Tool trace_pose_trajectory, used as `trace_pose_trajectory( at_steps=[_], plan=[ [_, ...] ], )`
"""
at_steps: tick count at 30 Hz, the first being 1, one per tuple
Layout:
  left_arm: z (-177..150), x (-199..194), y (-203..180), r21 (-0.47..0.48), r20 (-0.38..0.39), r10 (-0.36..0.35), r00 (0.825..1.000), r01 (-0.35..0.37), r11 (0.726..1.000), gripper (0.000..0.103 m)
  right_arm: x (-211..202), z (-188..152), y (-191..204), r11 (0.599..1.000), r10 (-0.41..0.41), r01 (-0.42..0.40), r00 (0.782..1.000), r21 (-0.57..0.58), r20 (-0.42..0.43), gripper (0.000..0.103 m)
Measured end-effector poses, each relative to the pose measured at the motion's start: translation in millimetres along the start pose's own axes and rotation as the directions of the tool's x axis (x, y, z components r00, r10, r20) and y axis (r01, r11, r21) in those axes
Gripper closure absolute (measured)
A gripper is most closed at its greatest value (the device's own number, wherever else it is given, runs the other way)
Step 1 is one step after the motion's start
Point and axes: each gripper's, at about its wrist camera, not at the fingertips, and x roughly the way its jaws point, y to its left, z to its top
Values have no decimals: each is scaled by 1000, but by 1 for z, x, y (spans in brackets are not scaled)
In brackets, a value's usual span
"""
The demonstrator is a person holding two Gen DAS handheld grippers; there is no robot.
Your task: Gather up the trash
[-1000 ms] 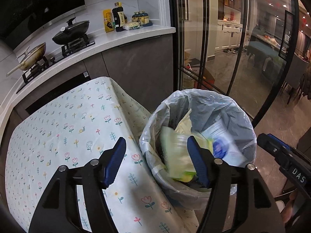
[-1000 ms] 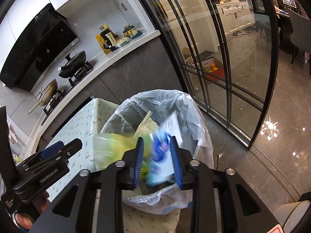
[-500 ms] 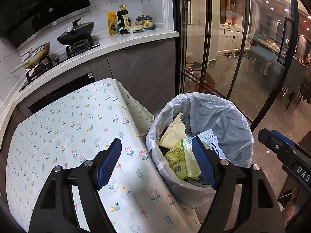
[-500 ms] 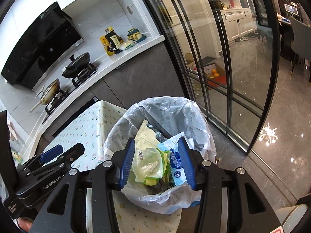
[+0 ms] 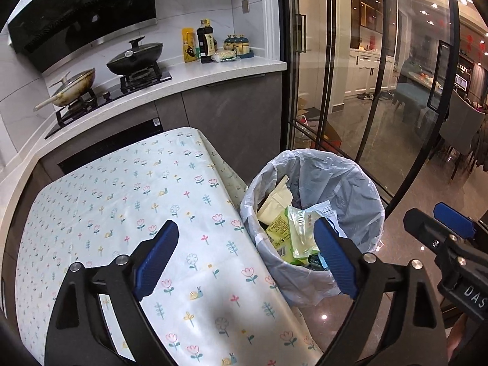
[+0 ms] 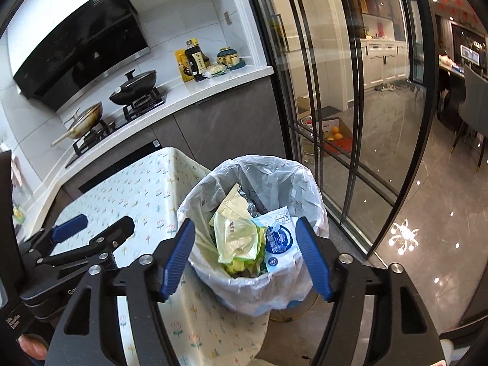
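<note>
Over the white-bag-lined round trash bin (image 6: 253, 238), both claws now stand spread and empty. Right claw (image 6: 245, 259): a second ago it pinched a blue-and-white plastic pouch (image 6: 279, 244) above the bin; half a second ago its jaws had parted; now they are wider yet, with the pouch lying inside against the near-right wall of the liner. Left claw (image 5: 247, 259): its jaws were already apart a second ago, with a blurred green wrapper dropping between them; that translucent green snack bag (image 6: 236, 238) now rests on top of the pile. Both views sit further back from the bin than before, so my read is release done, hands retreating.

Meaning for the task: these two items count as collected. The floral-print tablecloth-covered worktop (image 5: 122, 201) shows no loose trash in either view, so this may be the last drop, though part of the worktop is hidden behind the claws.

Bin contents, as visible:
- cream paper pouch (image 6: 233, 206), standing tilted at the back-left
- green snack bag, centre, on top
- yellow-green printed wrapper (image 5: 276, 228) under it, left side
- blue-and-white pouch, right
- darker scraps lower down, can't identify

Bin stands on the floor just beside the worktop's right edge, with the cloth hanging next to it. Fill looks to be about half to two-thirds; nothing overhangs the rim.
</note>
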Motion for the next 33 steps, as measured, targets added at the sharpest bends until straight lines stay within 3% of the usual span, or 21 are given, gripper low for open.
trace_pose_trajectory(
  at_steps=[4,15,33],
  plan=[
    [-5,-10,2,-4,-7,2,1000,-2,1000,17,-12,-6,8,1000,-5,5,1000,-30,-3,28],
    [-25,-31,11,-39,-9,24,1000,-24,999,12,-28,-19,13,998,-6,5,1000,-58,-8,19],
    [-38,-33,6,-42,-17,61,998,-62,997,12,-28,-22,7,996,-29,28,999,-82,-20,18]
  ],
)
